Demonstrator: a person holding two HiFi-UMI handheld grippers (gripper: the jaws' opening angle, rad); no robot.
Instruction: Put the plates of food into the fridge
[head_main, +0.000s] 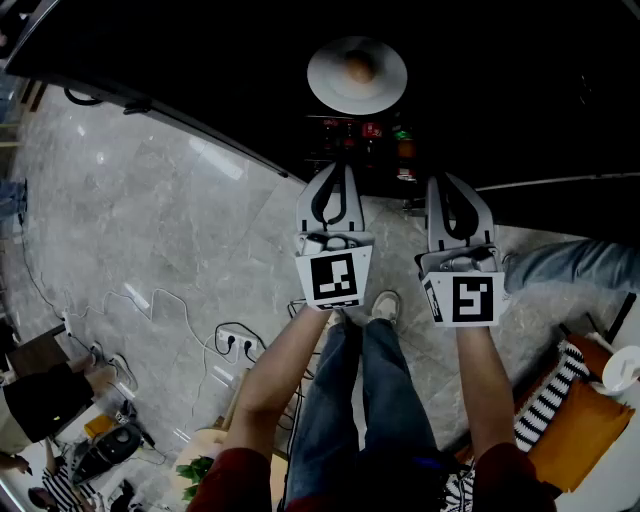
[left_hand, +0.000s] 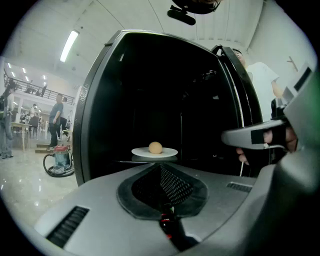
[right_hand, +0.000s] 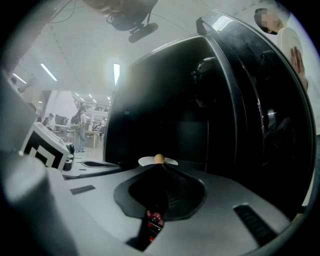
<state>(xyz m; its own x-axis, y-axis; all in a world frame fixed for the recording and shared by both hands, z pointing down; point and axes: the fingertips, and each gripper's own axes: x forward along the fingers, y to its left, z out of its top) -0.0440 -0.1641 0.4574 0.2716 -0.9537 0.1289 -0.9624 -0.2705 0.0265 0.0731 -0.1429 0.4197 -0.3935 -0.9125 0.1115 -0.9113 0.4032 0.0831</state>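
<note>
Head view looks down along my forearms (head_main: 275, 370) to both tools, held side by side in front of the open black fridge (head_main: 230, 60). My left tongs (head_main: 338, 172), smooth grey plastic tapering to a point, have their jaws pressed together with nothing between them. My right tongs (head_main: 447, 182), the same shape, are likewise closed and empty. Each carries a white cube (head_main: 333, 278) printed with a black square marker.

Beyond the tips, inside the dark cabinet, sits the round white plate (head_main: 330, 85), glossy and shallow with a broad rim. On its middle lies a smooth tan ball of food (head_main: 358, 68).

Left gripper view shows that plate (left_hand: 169, 152) lying flat on a dark glossy shelf (left_hand: 125, 161) that mirrors its underside. The ball (left_hand: 155, 147) sits at its centre, and the plate is apart from my joined jaw tips, whose inner faces are black and finely meshed. Right gripper view shows the same plate (right_hand: 171, 161) just above that tool's joined tips, with the ball (right_hand: 159, 158) on it. Under my feet is a polished grey marbled stone floor (head_main: 150, 220).
</note>
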